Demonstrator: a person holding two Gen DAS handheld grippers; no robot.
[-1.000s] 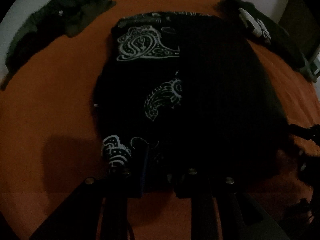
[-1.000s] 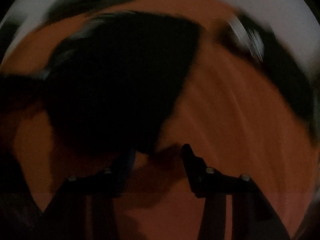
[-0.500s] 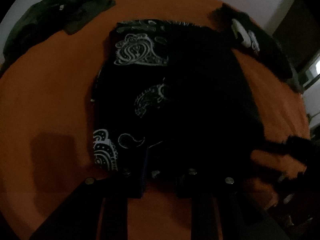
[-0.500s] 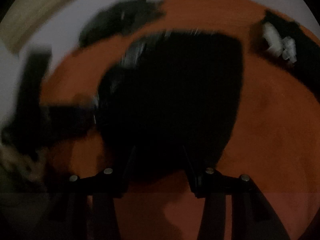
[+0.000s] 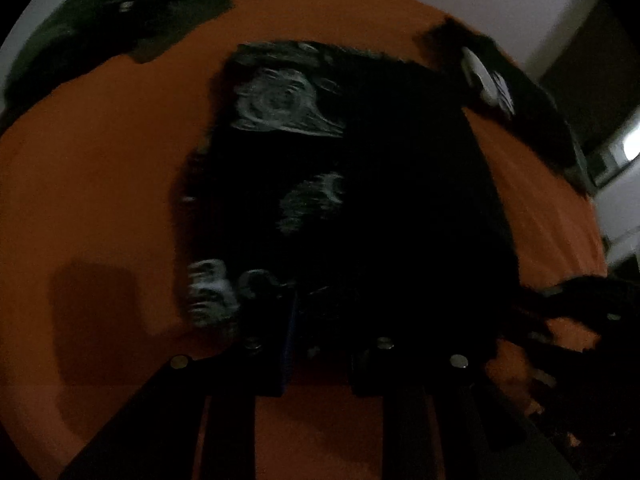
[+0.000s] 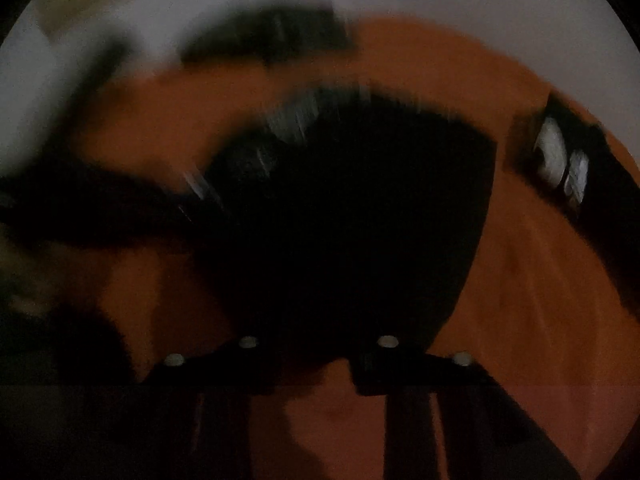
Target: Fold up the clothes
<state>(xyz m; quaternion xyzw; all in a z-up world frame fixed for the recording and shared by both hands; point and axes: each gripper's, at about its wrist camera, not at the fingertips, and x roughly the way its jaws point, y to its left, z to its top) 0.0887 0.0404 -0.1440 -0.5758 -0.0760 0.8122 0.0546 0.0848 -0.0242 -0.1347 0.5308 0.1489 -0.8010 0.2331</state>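
Note:
A black garment with white paisley print lies partly folded on the orange surface; its right half is plain black. My left gripper is at the garment's near edge, fingers apart, with dark cloth between them. The same garment fills the middle of the blurred right wrist view. My right gripper is at its near edge with fingers apart over the cloth. The dark and the blur hide whether either gripper pinches the cloth.
A dark green garment lies at the far left. A black garment with a white print lies at the far right, also in the right wrist view. The right gripper's dark body shows at the left view's right edge.
The right gripper has swung left from the bare orange surface onto the garment's near edge. The left gripper has drawn back a little; the garment looks farther.

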